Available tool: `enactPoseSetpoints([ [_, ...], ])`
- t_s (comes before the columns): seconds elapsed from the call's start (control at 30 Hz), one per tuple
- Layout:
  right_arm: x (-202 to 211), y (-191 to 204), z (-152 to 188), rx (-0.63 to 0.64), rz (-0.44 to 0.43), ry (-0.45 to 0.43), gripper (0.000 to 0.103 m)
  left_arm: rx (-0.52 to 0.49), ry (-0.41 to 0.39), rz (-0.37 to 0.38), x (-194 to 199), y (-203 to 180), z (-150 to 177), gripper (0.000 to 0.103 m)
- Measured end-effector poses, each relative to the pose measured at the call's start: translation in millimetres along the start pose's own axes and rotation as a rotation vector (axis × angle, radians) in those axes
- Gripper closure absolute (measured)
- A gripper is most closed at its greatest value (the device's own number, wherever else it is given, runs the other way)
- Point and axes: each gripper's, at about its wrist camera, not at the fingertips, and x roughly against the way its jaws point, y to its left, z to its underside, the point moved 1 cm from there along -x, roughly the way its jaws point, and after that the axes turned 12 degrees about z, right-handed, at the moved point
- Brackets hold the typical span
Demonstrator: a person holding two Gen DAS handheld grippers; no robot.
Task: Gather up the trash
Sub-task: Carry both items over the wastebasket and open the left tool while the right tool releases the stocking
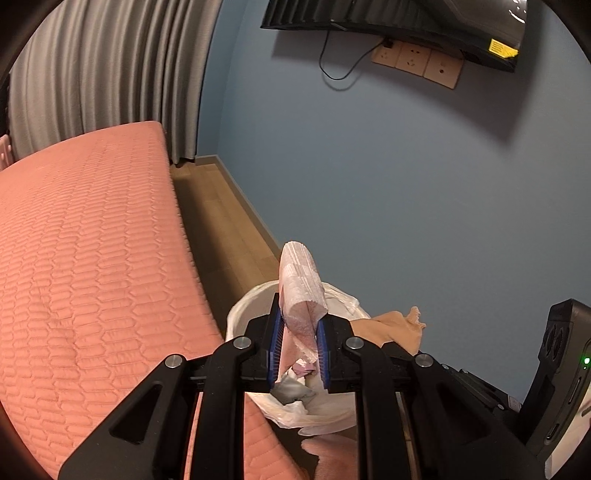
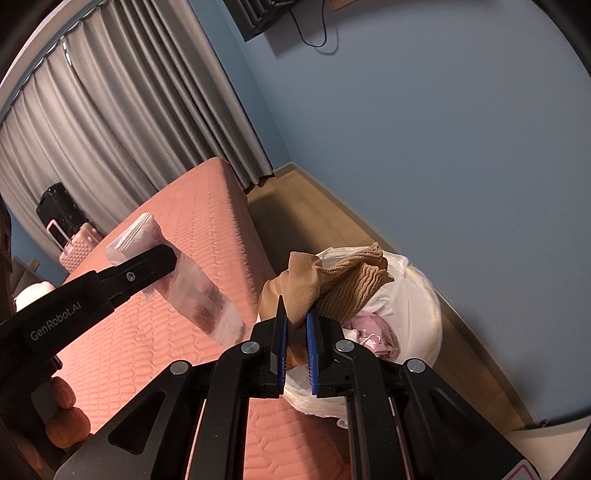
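Observation:
My left gripper [image 1: 299,325] is shut on a clear plastic wrapper [image 1: 301,284] with a pale pink tint, held above the white-lined trash bin [image 1: 236,314]. In the right wrist view the same wrapper [image 2: 199,291] hangs from the left gripper over the bed. My right gripper [image 2: 295,325] is shut on a tan sock [image 2: 332,280], held over the bin [image 2: 424,314]. The sock also shows in the left wrist view [image 1: 395,325]. The bin holds crumpled pink and white trash [image 2: 373,332].
A pink quilted bed [image 1: 92,240] lies to the left, with the bin on the wood floor [image 1: 221,221] between it and the blue wall [image 1: 406,184]. Grey curtains [image 1: 110,74] hang behind. A TV [image 1: 406,22] is mounted high. A pink suitcase [image 2: 77,243] stands by the curtains.

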Motion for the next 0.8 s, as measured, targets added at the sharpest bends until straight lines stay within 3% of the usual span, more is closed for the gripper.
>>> enactPoseSetpoints([
  [0.4, -3, -22, 4, -0.039, 0.018, 0.009, 0.094, 0.023, 0.039, 0.046, -21, -11, 5, 0.086],
  [0.63, -7, -24, 1, -0.043, 0.022, 0.014, 0.094, 0.051, 0.029, -0.001, -24, -6, 6, 0.053],
  [0.8, -8, -21, 2, -0.033, 0.019, 0.016, 0.094, 0.059, 0.025, -0.027, -22, -1, 8, 0.051],
])
